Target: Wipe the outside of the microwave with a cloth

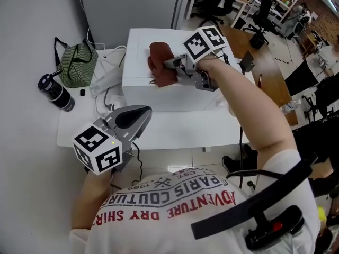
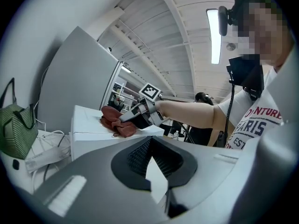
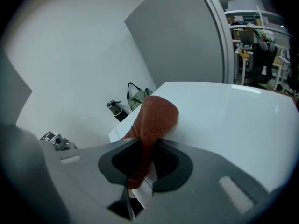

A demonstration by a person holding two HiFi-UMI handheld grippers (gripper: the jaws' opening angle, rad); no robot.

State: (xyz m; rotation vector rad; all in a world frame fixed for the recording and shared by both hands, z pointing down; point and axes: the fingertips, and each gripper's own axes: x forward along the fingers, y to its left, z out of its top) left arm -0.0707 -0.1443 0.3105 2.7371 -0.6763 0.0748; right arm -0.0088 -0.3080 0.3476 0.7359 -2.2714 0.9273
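Clamping cloth [image 1: 159,70] atop microwave [image 1: 180,95] is right claw [image 1: 167,64]; left claw [image 1: 146,111] seems closed by "PARIS COUTURE" shirt [image 1: 175,201].

One microwave [image 1: 175,97], one cloth [image 1: 160,65], two grippers [image 1: 142,111] [image 1: 170,64], one bag [image 1: 77,62], one bottle [image 1: 55,93]

We're on the cloth [image 3: 156,113] now: rust-red terry, a nubbly matt pile, soft and bunched. Under it the microwave [image 3: 224,111] gives us a smooth white casing with a faint sheen. Both claws, left claw [image 2: 150,141] and right claw [image 3: 145,146], wear grey matt plastic shells, and the left one's pads [image 2: 138,157] are black and finely ribbed, rubbery-looking. Over to the white surface [image 1: 175,134]: flat, smooth, matt. The green bag [image 1: 77,63] reads as woven fabric with a checked weave.
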